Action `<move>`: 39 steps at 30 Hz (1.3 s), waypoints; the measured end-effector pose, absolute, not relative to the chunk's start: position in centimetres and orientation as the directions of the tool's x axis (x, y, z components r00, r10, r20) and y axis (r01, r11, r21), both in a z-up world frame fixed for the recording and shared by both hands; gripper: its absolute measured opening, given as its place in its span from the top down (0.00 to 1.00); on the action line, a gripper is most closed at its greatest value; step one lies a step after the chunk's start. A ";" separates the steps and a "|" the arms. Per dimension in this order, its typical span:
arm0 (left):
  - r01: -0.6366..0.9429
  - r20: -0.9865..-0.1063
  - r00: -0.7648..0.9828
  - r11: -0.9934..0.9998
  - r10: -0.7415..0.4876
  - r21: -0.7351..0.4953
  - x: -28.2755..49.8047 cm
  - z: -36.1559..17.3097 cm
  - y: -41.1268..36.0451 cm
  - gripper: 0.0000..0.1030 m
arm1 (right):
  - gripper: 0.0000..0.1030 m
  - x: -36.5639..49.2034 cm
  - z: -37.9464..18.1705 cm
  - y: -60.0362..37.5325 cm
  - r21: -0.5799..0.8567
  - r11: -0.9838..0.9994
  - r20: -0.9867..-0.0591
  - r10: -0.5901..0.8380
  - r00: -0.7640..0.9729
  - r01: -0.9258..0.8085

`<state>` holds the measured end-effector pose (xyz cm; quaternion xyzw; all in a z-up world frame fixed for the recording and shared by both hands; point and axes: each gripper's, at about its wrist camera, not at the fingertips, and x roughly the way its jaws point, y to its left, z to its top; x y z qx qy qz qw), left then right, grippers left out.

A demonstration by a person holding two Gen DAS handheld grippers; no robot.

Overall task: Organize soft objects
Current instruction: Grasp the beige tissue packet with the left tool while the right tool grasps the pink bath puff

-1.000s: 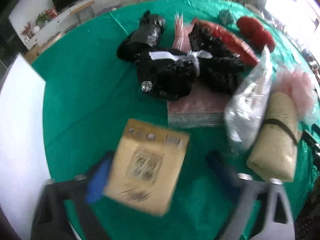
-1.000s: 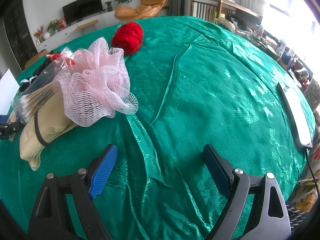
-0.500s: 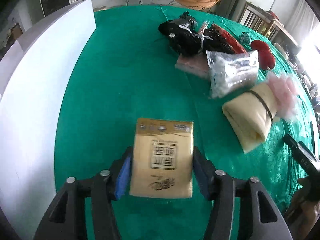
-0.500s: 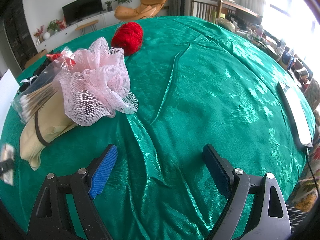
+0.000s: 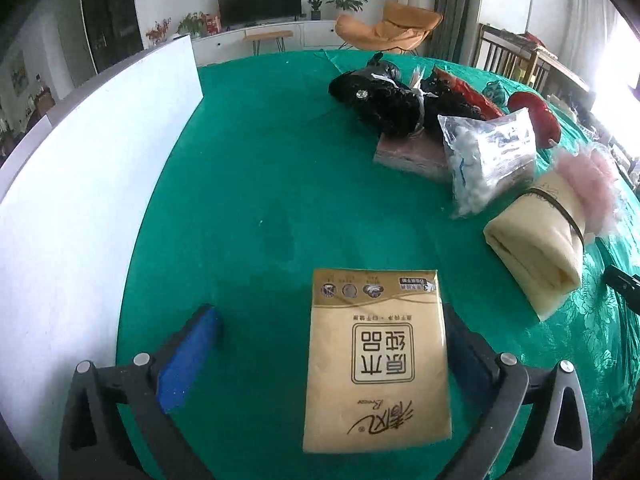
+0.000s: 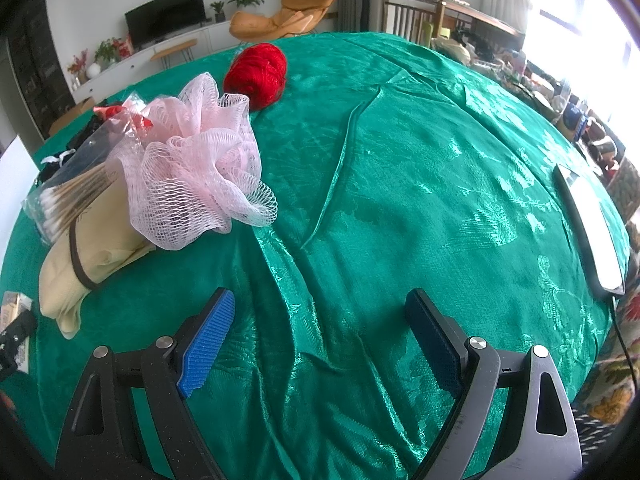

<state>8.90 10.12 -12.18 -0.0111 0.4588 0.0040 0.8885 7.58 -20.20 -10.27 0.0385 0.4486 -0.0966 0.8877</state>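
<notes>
A tan tissue pack [image 5: 378, 360] lies flat on the green tablecloth [image 5: 260, 184], between the jaws of my left gripper [image 5: 328, 312]. Those jaws are opening. The blue left pad [image 5: 188, 360] stands well clear of the pack and the right finger sits right beside its edge. Off to the right lie a rolled beige cloth [image 5: 536, 248] with a black band, a pink mesh pouf [image 5: 588, 184] and a bag of cotton balls [image 5: 488, 156]. My right gripper [image 6: 320, 296] hovers open over bare cloth, with the pouf [image 6: 192, 176] and the beige roll [image 6: 92, 248] to its left.
A white board [image 5: 80, 184] stands along the left edge of the table. Black fluffy items [image 5: 384, 100] rest on a pink folded pad [image 5: 408, 156] at the back. Red yarn [image 6: 258, 70], a bag of cotton swabs [image 6: 68, 196] and a flat tablet [image 6: 588, 224] also lie here.
My left gripper carried the tissue pack leftward toward the white board, set it on the cloth and opened its jaws off it. The right gripper stayed still.
</notes>
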 end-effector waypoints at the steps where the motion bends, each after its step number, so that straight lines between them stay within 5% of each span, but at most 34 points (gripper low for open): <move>1: -0.017 -0.815 0.580 1.000 -0.003 -0.016 8.7 -12.2 10.3 0.00 | 0.13 7.6 -10.3 -20.2 -0.019 0.978 -0.803 -0.137 0.579 0.206; 14: -0.018 -0.813 0.583 1.000 -0.001 -0.014 7.8 -12.1 10.6 0.00 | 0.13 7.3 -10.1 -20.2 -0.001 0.977 -0.797 -0.129 0.590 0.211; 21: -0.018 -0.813 0.583 1.000 -0.001 -0.014 7.8 -12.1 10.6 0.00 | 0.13 5.9 -8.1 -22.0 0.298 0.946 -0.716 0.130 0.686 0.132; 25: -0.018 -0.813 0.583 1.000 -0.001 -0.014 7.7 -12.1 10.6 0.00 | 0.14 7.6 -5.3 -20.6 0.299 0.951 -0.669 0.154 0.727 0.074; 29: -0.016 -0.814 0.582 1.000 -0.003 -0.015 7.8 -12.2 10.6 0.00 | 0.15 13.8 -4.8 -18.2 0.238 0.970 -0.757 0.159 0.634 0.040; 30: -0.009 -0.817 0.576 1.000 -0.007 -0.015 6.9 -11.7 10.6 0.00 | 0.18 15.1 -5.6 -17.6 0.222 0.975 -0.798 0.165 0.580 0.029; 31: 0.008 -0.833 0.554 1.000 -0.018 -0.016 7.1 -11.6 10.7 0.00 | 0.35 16.2 -6.6 -17.4 0.233 0.973 -0.830 0.196 0.522 0.005; 32: 0.018 -0.845 0.534 1.000 -0.031 -0.025 7.3 -11.2 10.8 0.01 | 0.77 16.5 -6.9 -17.4 0.242 0.970 -0.838 0.213 0.503 -0.007; 36: 0.021 -0.839 0.533 0.994 -0.105 -0.111 7.0 -9.9 11.8 0.48 | 0.77 14.7 -5.6 -18.6 0.279 0.960 -0.814 0.254 0.523 -0.032; 39: 0.013 -0.829 0.541 0.986 -0.145 -0.165 6.4 -9.5 12.0 0.48 | 0.77 11.9 -3.2 -18.9 0.260 0.963 -0.778 0.253 0.576 -0.071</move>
